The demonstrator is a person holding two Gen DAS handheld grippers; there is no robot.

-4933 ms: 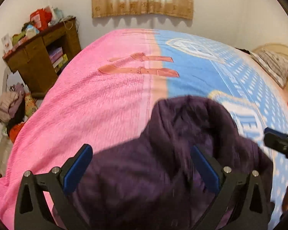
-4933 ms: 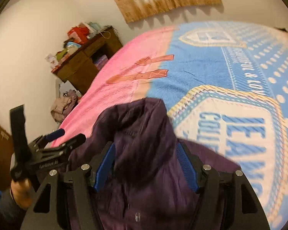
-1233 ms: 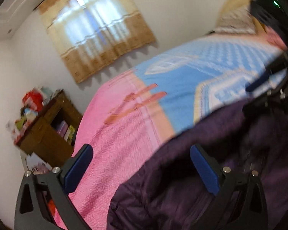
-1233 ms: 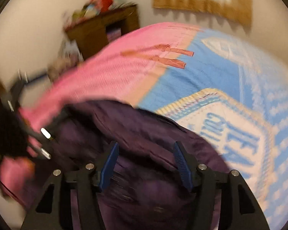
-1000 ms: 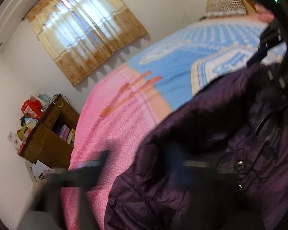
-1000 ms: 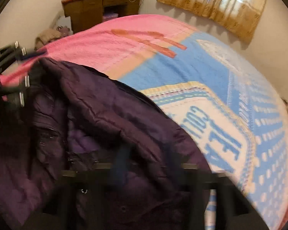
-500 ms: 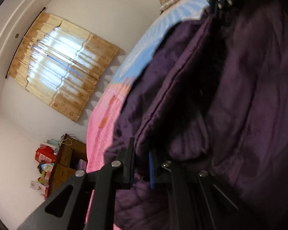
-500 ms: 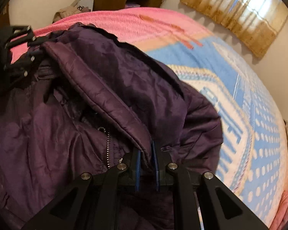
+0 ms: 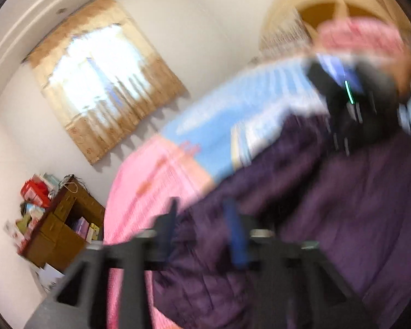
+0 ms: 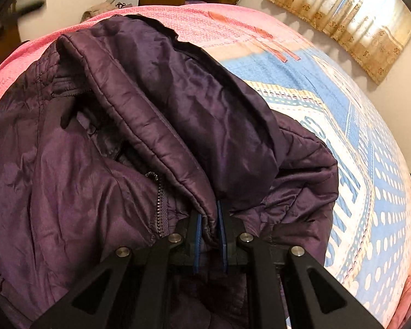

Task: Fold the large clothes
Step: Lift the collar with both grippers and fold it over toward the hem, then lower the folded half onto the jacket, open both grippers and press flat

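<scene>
**Right gripper clamped on the jacket hem, left gripper just let go**

I see the purple jacket (image 10: 139, 126) lying bunched on the bed (image 10: 370, 164), over the seam where the pink half of the bedspread meets the blue. My right gripper (image 10: 209, 227) is pinched tight on a quilted edge of the jacket, the blue pads pressing the fabric from both sides. My left gripper (image 9: 202, 227) is blurred; its jaws have just been opening and stand apart, with jacket fabric behind them but nothing pressed between. Beyond the jacket, past the pink side of the bed, stands a wooden cabinet (image 9: 60, 230), and a curtained window (image 9: 101, 93) sits on the wall.
</scene>
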